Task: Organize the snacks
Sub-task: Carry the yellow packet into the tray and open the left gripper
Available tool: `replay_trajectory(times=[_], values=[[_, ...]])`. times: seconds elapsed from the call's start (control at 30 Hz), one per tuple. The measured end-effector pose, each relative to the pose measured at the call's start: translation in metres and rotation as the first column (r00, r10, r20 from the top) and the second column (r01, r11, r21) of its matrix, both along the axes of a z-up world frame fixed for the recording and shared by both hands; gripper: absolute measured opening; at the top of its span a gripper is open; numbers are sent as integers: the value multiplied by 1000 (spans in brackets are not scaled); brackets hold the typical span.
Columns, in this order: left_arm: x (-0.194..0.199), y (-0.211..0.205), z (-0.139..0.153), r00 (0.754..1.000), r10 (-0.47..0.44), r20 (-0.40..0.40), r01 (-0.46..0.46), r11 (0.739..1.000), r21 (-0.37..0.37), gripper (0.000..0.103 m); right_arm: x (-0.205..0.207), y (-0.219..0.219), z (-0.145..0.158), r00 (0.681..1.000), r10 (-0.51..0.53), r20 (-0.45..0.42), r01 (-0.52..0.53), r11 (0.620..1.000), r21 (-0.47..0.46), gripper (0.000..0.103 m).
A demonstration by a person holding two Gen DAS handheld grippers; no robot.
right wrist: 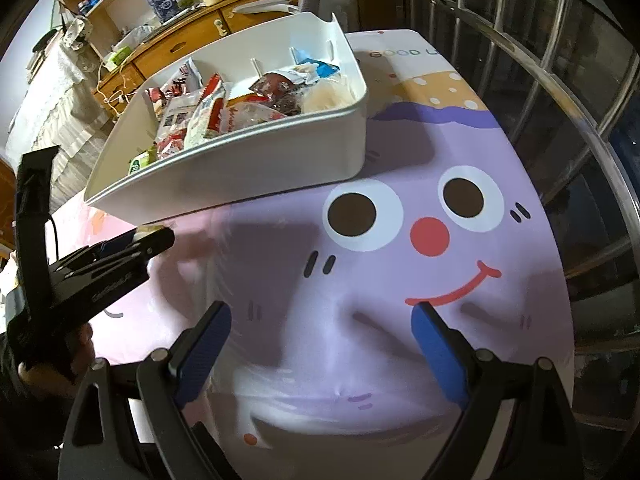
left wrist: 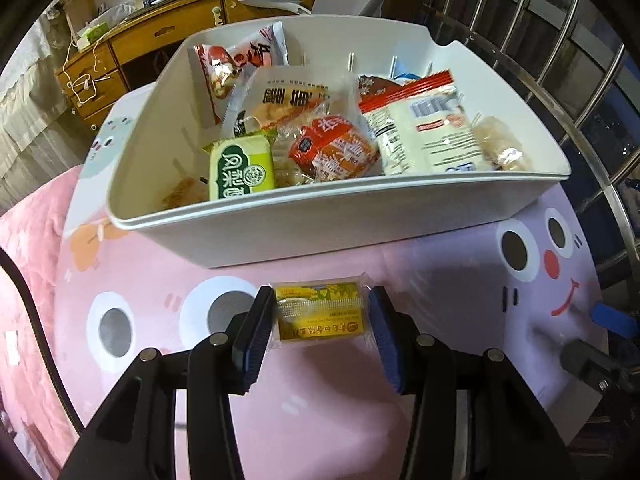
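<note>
A small yellow snack packet [left wrist: 320,312] sits between the blue pads of my left gripper [left wrist: 321,294], which is shut on its two clear wrapper ends and holds it just above the cloth. Right behind it stands a white storage bin [left wrist: 280,232], filled with snacks: a green packet [left wrist: 241,168], a red-orange one [left wrist: 334,152], a white one [left wrist: 424,132] and several more. In the right wrist view the bin [right wrist: 248,168] is at the upper left, with the left gripper [right wrist: 156,236] in front of its near corner. My right gripper [right wrist: 320,310] hangs open over the bare cloth with nothing between its fingers.
The table wears a pink and lilac cloth [right wrist: 400,240] printed with cartoon faces. A steel railing [right wrist: 580,120] runs along the right side. A cluttered wooden desk [left wrist: 160,32] stands behind the bin. A hand [right wrist: 80,348] grips the left tool's handle.
</note>
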State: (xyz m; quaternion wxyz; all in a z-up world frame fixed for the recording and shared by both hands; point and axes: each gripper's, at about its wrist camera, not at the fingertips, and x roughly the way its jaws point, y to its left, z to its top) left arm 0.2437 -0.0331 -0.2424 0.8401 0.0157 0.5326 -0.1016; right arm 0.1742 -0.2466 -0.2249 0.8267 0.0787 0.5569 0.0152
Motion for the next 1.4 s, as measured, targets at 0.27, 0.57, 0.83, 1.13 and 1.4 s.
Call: replay_trajectory(times=[0.27,0.57,0.83,1.13,1.4], values=[[-10,0,54,998,-3,64,2,1000,5,47,13,-8,10,998,42,35,-43,999,25,92],[22,-6,126,979,27,204,-28,1000,6,47,27,-23,24,995,72,72,-75,997,34,92],[49,-7,133,991,56,119,-55,998,-17,56,25,-39,50,991,37,126,-41,999,32,92],[14,6,146,991,26,128,-23,999,-26,75,-6,-35,71,988,-16,157,14,1000,10,92],[-64,49,172,992,32,120,-37,999,38,76,-54,-3,100,987,-27,157,27,1000,3,93]])
